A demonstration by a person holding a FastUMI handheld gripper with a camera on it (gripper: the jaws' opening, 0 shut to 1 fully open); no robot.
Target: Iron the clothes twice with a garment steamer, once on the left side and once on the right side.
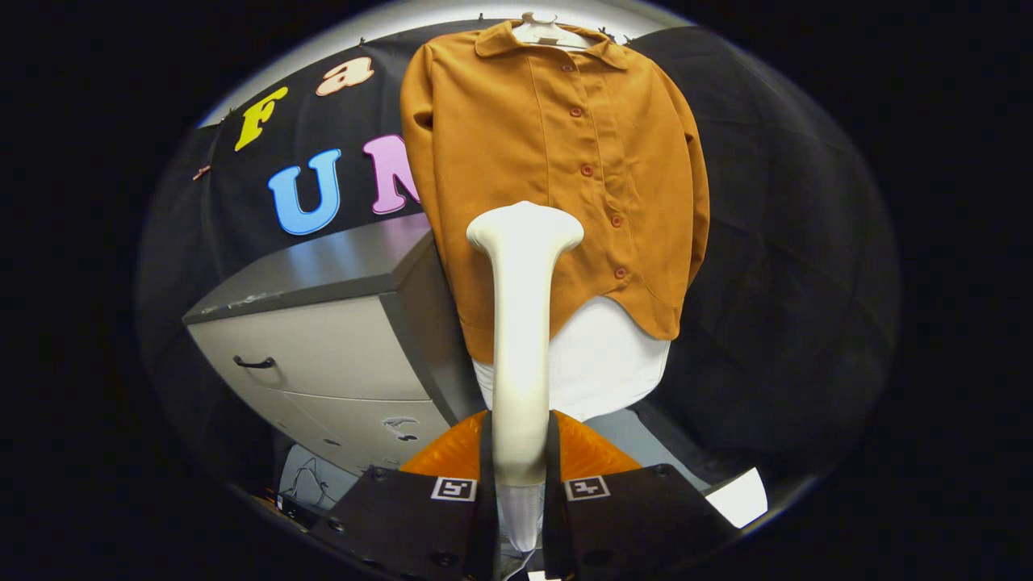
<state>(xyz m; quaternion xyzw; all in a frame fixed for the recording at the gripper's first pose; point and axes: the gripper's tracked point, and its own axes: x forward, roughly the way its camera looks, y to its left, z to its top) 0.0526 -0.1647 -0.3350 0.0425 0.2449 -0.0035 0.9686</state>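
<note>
Off to the left of our gripper (520,516), beyond its fingers, we see a grey cabinet (323,355) with a dark drawer handle (254,363), its top slanting up toward the black cloth wall behind it. Low down beside the left finger, a tangle of thin cables (303,484) lies near the cabinet's foot.

Moving to the middle, our two fingers are pressed against the sides of the garment steamer (523,323), pinching its white handle low down. The steamer's long axis runs straight ahead from the fingers and rises upright in our view, ending in a widened head (524,227) that points at the shirt. Behind the handle's lower part, just ahead of the fingers, we see an orange rounded shape (585,452); what it is we cannot tell.

Beyond the steamer's head hangs the orange-brown shirt (565,161), buttoned, on a white hanger (549,31). The head sits in front of the shirt's lower middle, a little left of the row of buttons (587,170); whether it touches the fabric we cannot tell. A white garment (605,363) shows below the shirt's hem.

To the right of the fingers, a white sheet (742,496) lies low against the dark cloth.
</note>
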